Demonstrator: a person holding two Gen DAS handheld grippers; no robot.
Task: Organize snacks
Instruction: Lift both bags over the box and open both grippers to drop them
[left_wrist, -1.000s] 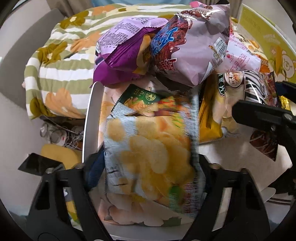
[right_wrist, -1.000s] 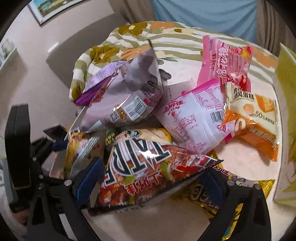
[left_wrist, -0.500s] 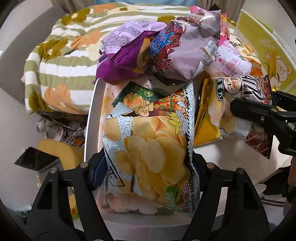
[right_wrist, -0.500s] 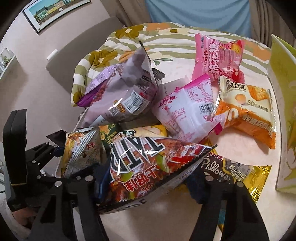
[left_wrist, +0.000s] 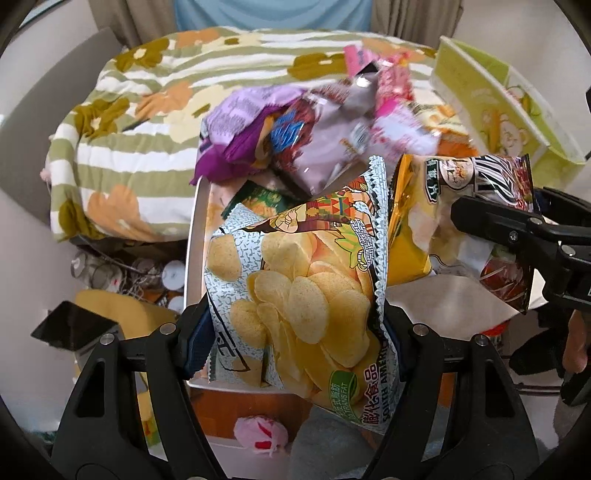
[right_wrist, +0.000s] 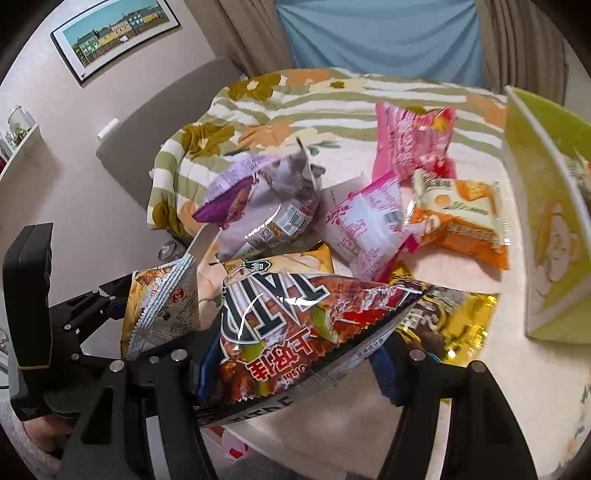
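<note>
- Your left hand-held gripper (left_wrist: 295, 325) clamps the potato chip bag (left_wrist: 295, 288) off the desk (left_wrist: 443, 302) edge (slippery film); it may slide out.
- Your right hand-held gripper (right_wrist: 295, 365) pinches the red snack bag (right_wrist: 295, 332) over the desk; squeezing harder crushes it.

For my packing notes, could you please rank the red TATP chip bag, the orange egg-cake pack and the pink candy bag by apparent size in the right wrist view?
1. Red TATP chip bag, nearest the camera, so inflated.
2-3. Orange egg-cake pack and pink candy bag: alike.
</note>
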